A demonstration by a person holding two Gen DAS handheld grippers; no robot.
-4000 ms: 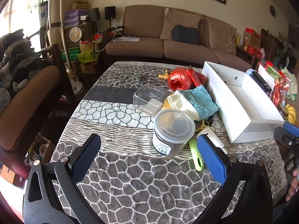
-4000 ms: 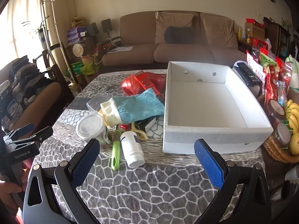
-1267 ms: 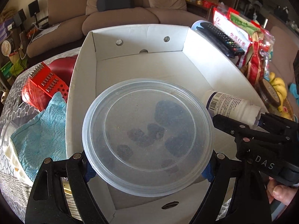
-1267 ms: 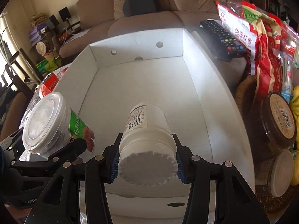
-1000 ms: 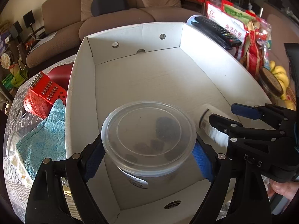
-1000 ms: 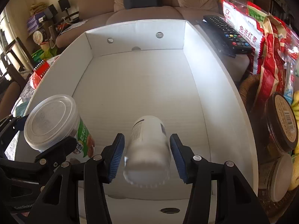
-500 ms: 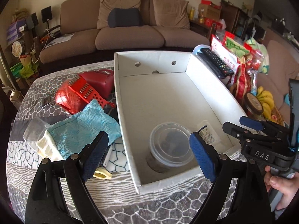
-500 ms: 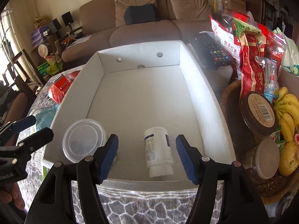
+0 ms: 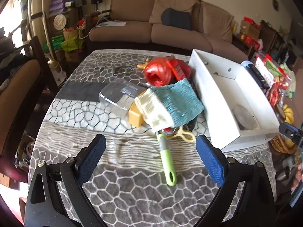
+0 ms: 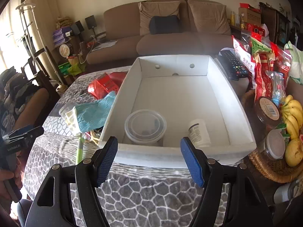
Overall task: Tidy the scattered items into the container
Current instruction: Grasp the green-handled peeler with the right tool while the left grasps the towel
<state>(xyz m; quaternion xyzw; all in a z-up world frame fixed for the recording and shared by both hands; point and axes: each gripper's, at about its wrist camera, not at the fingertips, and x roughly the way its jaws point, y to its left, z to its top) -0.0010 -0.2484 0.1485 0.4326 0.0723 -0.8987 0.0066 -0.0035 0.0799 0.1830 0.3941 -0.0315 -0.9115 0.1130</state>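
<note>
Above the patterned tablecloth (image 9: 132, 185), the left gripper (image 9: 149, 157) and right gripper (image 10: 148, 159) are both opening, empty. Inside the white cardboard box (image 10: 234, 102) sit a clear lidded tub (image 10: 144, 125) and white bottle (image 10: 198, 132); a green-handled peeler (image 9: 167, 160) lies outside.

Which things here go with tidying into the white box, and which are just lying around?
Job:
white box
clear tub
white bottle
teal cloth
green-handled tool
red twine ball
clear lid

Lying about:
remote
bananas
snack bags
</note>
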